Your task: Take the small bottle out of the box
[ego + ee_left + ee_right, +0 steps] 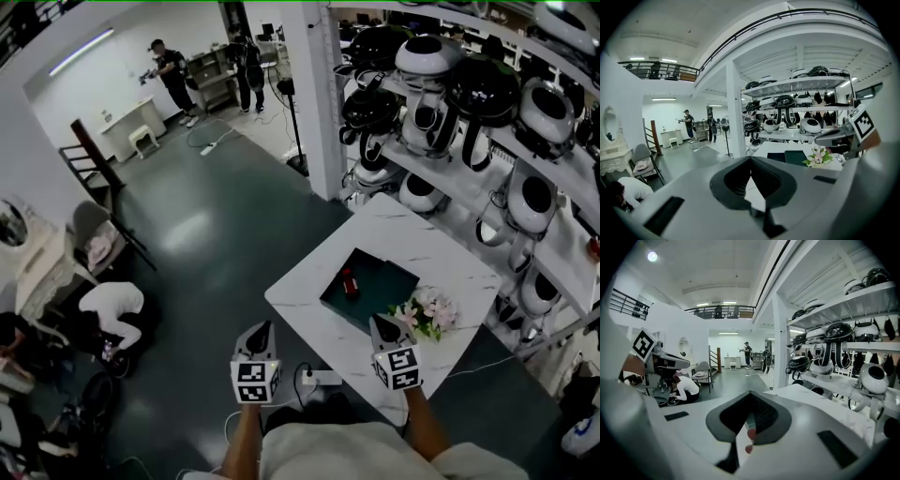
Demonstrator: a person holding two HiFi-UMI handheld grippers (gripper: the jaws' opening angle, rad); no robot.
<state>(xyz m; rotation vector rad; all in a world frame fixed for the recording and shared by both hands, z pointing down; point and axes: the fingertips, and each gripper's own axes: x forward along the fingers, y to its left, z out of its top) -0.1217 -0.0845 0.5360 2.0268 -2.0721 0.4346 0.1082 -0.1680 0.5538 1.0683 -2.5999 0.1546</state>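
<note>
- Inside the dark box, toward its left side, sits the small bottle, which is red. Whether it stands or lies I cannot tell from above. Nothing else shows in the box.
- The box is shallow and open-topped, with no lid over the bottle, so the bottle looks reachable from above or from the near side. It lies askew near the middle of the white table.
- A bunch of pale flowers lies just beside the box's near right corner. I judge it the one thing a reaching tool could brush.
- The right gripper hovers over the table's near part, close to the flowers and apart from the box. Its jaws are pressed together with nothing between them. Its own view shows the red bottle ahead through the gap below the tips, so it seems lined up on it.
- The left gripper hangs just off the table's near left edge, its jaws likewise closed together and empty. It reads as the spare tool here.
- The bottle is untouched, so the task looks barely begun. The right jaws would need to open before they could take it.
- Beyond the table, white shelves carry rounded black and white helmet-like shells.
</note>
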